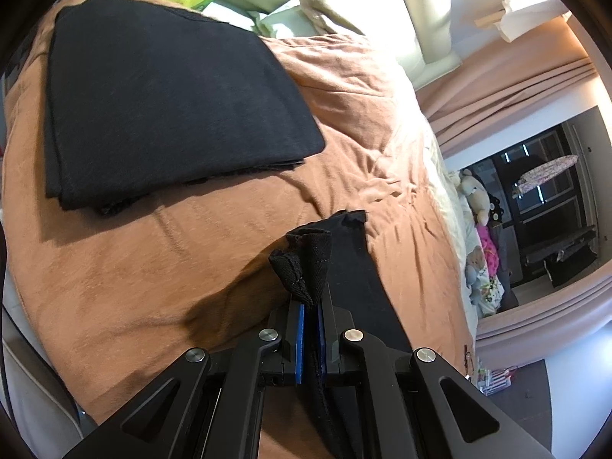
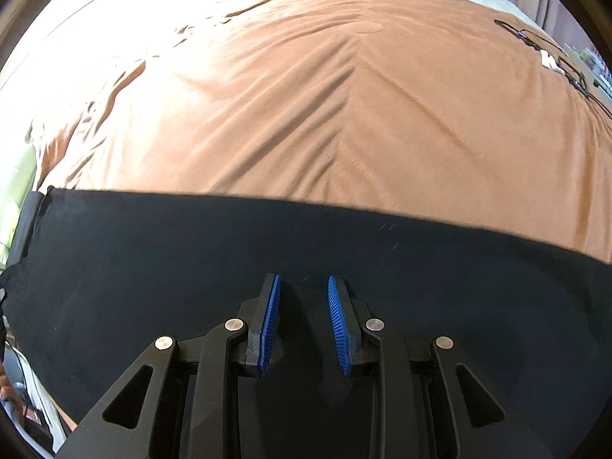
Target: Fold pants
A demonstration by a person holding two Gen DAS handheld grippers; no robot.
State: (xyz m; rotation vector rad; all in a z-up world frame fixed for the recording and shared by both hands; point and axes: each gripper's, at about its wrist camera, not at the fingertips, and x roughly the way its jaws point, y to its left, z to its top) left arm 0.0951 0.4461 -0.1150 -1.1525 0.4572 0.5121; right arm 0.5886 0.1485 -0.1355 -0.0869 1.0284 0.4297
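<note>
Nearby, folded stack (image 1: 168, 103) lies on blanket (image 2: 306, 114); left jaws clamp pants (image 1: 310, 267), right jaws apart.

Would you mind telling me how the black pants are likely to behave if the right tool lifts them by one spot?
Probably floppy: the black pants lie flat on the brown blanket, and their bunched edge droops from the shut left tool. Likely light. They would probably sag around the open right tool.

Bedroom in a home: big bed (image 1: 160, 275) under a rumpled brown blanket (image 2: 306, 107), pillows (image 1: 329, 11) at its head, stuffed toys (image 1: 478, 199) alongside, long pink curtains (image 1: 508, 88) by a dark window (image 1: 550, 176).
</note>
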